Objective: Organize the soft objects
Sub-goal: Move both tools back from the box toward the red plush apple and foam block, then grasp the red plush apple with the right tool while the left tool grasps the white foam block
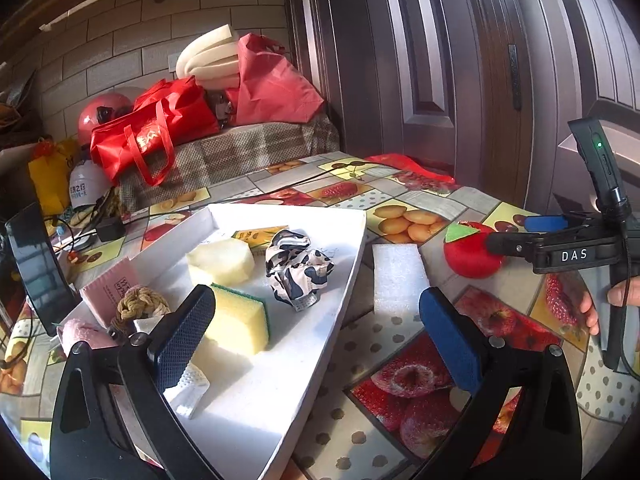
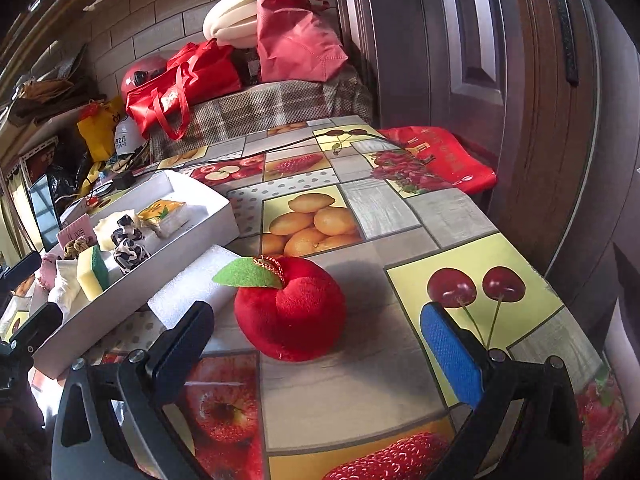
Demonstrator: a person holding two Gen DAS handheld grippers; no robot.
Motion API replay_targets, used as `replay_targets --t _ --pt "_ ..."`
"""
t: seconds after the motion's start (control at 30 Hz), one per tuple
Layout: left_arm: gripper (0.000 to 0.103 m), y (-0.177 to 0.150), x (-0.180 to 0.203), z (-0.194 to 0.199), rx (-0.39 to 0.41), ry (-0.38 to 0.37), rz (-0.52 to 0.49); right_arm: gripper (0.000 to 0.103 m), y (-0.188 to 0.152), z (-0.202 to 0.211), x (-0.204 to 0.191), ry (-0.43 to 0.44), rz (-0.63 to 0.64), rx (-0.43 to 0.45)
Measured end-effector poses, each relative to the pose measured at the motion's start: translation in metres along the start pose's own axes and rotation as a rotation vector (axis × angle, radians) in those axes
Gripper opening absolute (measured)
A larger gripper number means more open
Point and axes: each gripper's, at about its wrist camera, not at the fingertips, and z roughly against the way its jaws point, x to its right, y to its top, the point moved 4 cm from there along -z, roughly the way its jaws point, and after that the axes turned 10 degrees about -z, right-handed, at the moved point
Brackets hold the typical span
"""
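A white tray holds a yellow-green sponge, a pale foam block, a black-and-white cloth, a rope knot and a pink pack. My left gripper is open over the tray's near edge, empty. A red plush apple sits on the table beside a white foam slab. My right gripper is open just short of the apple, empty. It shows in the left wrist view at the apple.
The table carries a fruit-print cloth. A black cable runs across the far side. A tablet leans at the left. A red bag lies at the far right edge. Bags and cushions pile on a bench behind.
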Motion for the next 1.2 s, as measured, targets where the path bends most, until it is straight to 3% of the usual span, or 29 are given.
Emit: replay_targets --t 0.13,0.3,0.33,0.37,0.4,0.53,0.67,0.77,0.83,0.9,1.1,1.2 --pt "0.103 -0.001 0.005 -0.016 -0.058 -0.124 0.082 0.103 -0.009 -0.027 -0.009 0.010 0.048 -0.150" --pt "0.103 0.003 0.033 -0.024 -0.099 -0.153 0.008 0.102 -0.001 -0.044 -0.024 -0.030 0.139 -0.149" --pt "0.103 0.004 0.039 -0.026 -0.113 -0.154 -0.019 0.092 0.001 -0.047 -0.023 -0.031 0.139 -0.155" --pt "0.103 0.004 0.044 -0.029 -0.125 -0.155 -0.043 0.064 0.001 -0.050 -0.020 -0.024 0.125 -0.173" --pt "0.103 0.004 0.048 -0.030 -0.136 -0.155 -0.063 0.062 0.001 -0.051 -0.016 -0.012 0.102 -0.186" --pt "0.103 0.003 0.060 -0.041 -0.183 -0.174 -0.110 0.062 0.010 -0.034 0.011 0.022 -0.051 -0.119" --pt "0.103 0.006 0.068 -0.052 -0.205 -0.160 -0.131 0.062 0.012 -0.034 0.033 0.057 -0.179 -0.128" --pt "0.102 0.005 0.076 -0.055 -0.228 -0.156 -0.173 0.062 0.014 -0.030 0.036 0.069 -0.202 -0.114" --pt "0.102 0.009 0.077 -0.041 -0.149 -0.151 -0.194 0.062 0.015 -0.030 0.036 0.081 -0.211 -0.114" --pt "0.102 0.010 0.080 -0.036 -0.125 -0.137 -0.216 0.063 0.015 -0.030 0.038 0.092 -0.223 -0.113" --pt "0.102 0.000 0.074 -0.069 -0.296 -0.170 -0.167 0.064 0.016 -0.031 0.039 0.100 -0.229 -0.112" --pt "0.102 0.002 0.070 -0.072 -0.285 -0.152 -0.149 0.064 0.016 -0.031 0.038 0.100 -0.230 -0.113"
